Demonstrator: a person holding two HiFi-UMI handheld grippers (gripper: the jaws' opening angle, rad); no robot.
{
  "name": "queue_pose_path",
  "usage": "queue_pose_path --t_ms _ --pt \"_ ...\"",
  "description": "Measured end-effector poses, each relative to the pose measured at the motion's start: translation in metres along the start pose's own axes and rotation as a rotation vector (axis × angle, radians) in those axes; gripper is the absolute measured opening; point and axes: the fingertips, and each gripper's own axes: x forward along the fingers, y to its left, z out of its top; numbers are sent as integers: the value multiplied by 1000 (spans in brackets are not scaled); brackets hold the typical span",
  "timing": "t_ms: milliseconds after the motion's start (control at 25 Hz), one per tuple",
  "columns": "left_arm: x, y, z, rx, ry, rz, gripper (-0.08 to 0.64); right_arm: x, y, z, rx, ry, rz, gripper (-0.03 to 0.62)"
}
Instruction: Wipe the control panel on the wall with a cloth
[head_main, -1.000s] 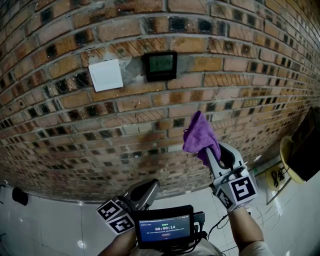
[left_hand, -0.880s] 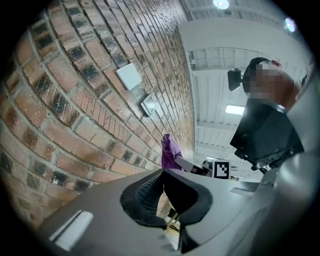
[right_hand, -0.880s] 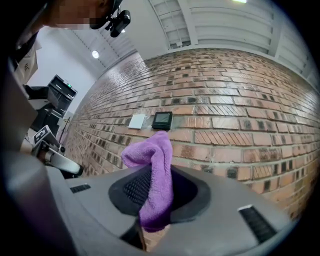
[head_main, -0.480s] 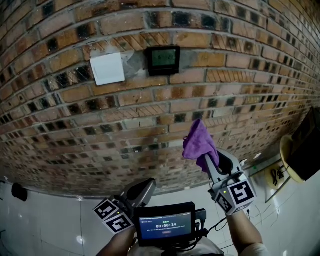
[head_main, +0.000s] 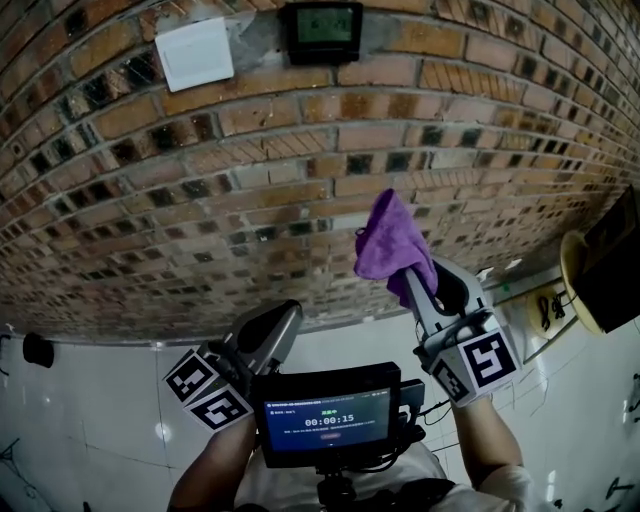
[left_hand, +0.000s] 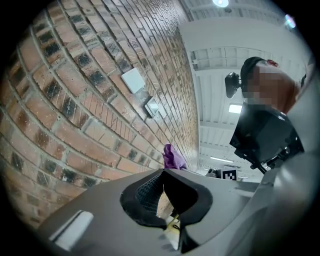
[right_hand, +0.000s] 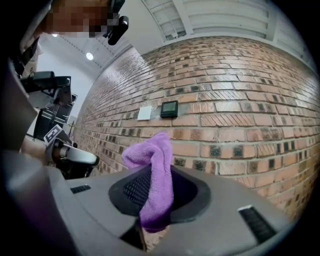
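A dark control panel (head_main: 322, 30) with a greenish screen is set in the brick wall at the top of the head view, also seen small in the right gripper view (right_hand: 169, 108) and the left gripper view (left_hand: 151, 107). My right gripper (head_main: 412, 282) is shut on a purple cloth (head_main: 387, 241), which bunches up above the jaws (right_hand: 154, 175), well below the panel and apart from the wall. My left gripper (head_main: 285, 322) hangs low at the left, shut with nothing in it (left_hand: 163, 192).
A white blank plate (head_main: 195, 52) sits on the brick wall (head_main: 230, 180) just left of the panel. A chest-mounted screen (head_main: 326, 420) shows between the grippers. A dark box and a tan round thing (head_main: 590, 290) stand at the right edge above the white floor.
The head view has tipped down, so the panel and plate have slid towards the top edge. My right gripper and cloth stay at about the same place in view; the left gripper shows larger.
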Motion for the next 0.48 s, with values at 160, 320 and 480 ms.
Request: queue_pose_path --t_ms 160,320,480 --pt "-1 -1 -5 -11 10 1 -12 -2 10 -7 -34 19 19 98" --pt "1 -2 -6 -10 11 -3 -12 -1 17 -8 -33 27 35 98" --pt "-1 -2 -8 -15 15 2 -12 -1 22 -14 -19 46 46 97"
